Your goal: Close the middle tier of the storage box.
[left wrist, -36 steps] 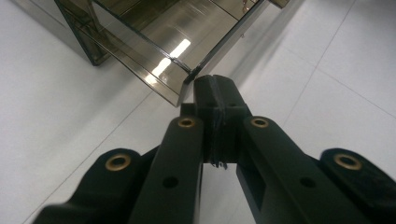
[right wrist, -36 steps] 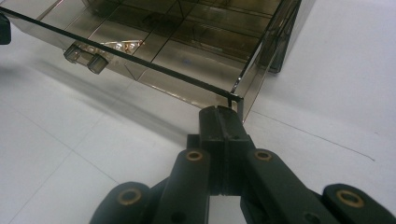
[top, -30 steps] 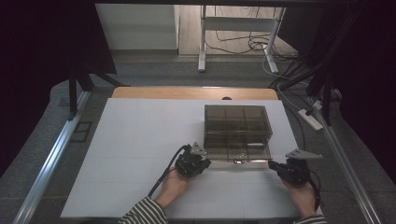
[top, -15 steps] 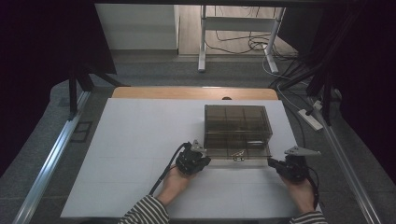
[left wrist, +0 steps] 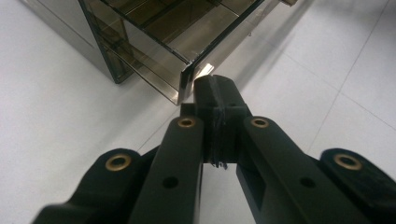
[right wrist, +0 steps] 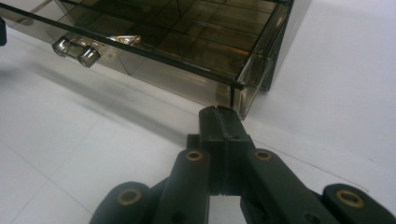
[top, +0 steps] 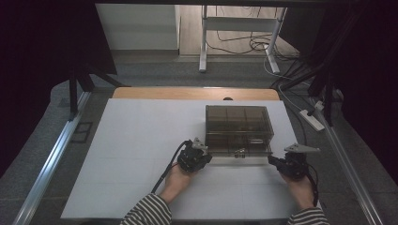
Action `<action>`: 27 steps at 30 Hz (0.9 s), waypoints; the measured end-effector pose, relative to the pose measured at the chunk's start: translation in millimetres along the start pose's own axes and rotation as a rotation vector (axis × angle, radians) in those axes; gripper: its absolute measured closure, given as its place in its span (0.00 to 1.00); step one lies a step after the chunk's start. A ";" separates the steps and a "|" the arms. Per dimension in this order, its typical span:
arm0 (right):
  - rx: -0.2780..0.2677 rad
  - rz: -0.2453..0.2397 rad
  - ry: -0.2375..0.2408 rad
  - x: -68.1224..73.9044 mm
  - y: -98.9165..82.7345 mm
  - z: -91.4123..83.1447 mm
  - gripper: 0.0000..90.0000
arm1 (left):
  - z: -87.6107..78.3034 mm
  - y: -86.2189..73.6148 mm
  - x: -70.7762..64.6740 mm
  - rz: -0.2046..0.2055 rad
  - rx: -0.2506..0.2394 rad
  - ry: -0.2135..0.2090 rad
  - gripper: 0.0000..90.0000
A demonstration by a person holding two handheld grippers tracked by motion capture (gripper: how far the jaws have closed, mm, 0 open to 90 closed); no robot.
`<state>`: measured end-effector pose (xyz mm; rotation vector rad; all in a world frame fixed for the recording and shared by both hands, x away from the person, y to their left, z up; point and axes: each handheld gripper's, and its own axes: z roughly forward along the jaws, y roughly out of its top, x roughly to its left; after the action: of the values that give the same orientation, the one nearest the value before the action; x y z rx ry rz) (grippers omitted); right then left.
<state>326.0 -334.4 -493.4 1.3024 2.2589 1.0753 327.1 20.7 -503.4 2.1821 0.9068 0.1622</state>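
Closed left tongs (left wrist: pixel 216 88), right tongs (right wrist: pixel 223 116), flanking drawer box (top: pixel 238 129)

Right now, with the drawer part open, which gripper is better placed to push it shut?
Right, narrowly. The right gripper, shut, points almost squarely at the drawer front by its corner. The left gripper, also shut, meets its corner at more of an angle. Both together would likely push straighter.

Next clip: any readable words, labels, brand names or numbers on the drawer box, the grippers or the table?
None can be read.
Smoky drawer box: plain walls, no label or print.
Left gripper and right gripper: black, unmarked, both shut.
White table: only faint grid lines, no writing.
Small metal thing in the drawer: too small to tell if marked.
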 end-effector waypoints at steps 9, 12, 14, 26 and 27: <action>0.003 0.005 -0.003 -0.8 4.8 2.3 0.99 | 1.6 2.9 3.8 -0.005 -0.002 0.007 0.99; 0.006 0.001 -0.004 -1.5 6.5 3.6 0.99 | 1.9 4.0 4.8 -0.010 -0.003 0.011 0.99; 0.007 0.003 -0.006 -1.8 7.5 4.2 0.99 | 2.1 5.0 5.9 -0.010 -0.003 0.012 0.99; 0.006 0.007 -0.012 -3.6 13.7 7.5 0.99 | 3.2 11.1 9.9 -0.013 -0.007 0.023 0.99; 0.004 0.005 -0.012 -4.1 14.0 8.0 0.99 | 3.2 11.5 10.2 -0.013 -0.006 0.024 0.99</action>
<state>341.3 -330.0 -488.7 1.3138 2.2517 1.0622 342.3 20.1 -499.4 2.1721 0.9326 0.1847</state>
